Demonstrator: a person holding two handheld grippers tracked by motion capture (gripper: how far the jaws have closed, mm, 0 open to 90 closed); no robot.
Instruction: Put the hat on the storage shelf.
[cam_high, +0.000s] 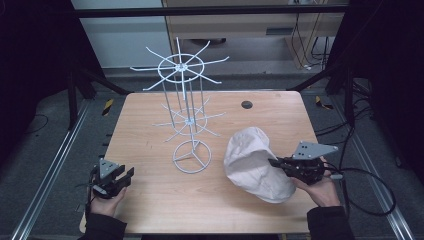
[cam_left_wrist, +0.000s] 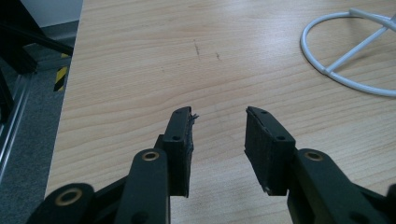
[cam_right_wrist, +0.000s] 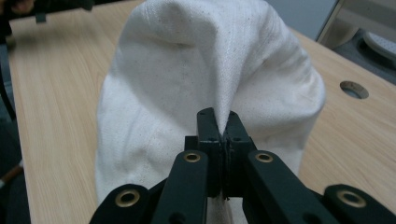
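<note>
Wooden table (cam_high: 150, 200) up top, white wire rack (cam_high: 187, 120) in the middle, white cloth (cam_high: 255, 165) front right with the right gripper (cam_high: 272, 162) at its edge. Left gripper (cam_left_wrist: 218, 135) view: jaws apart over bare wood, holding nothing. Right gripper view: jaws pinched together on a cloth fold.

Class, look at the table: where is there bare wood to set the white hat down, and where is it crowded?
Bare wood runs along the table's near edge, between the left tongs and the hat, and on the left beside the wire rack's ring base. The far right corner by the round hole is free too. The middle is crowded: rack and hat, pinched by the right tongs.
</note>
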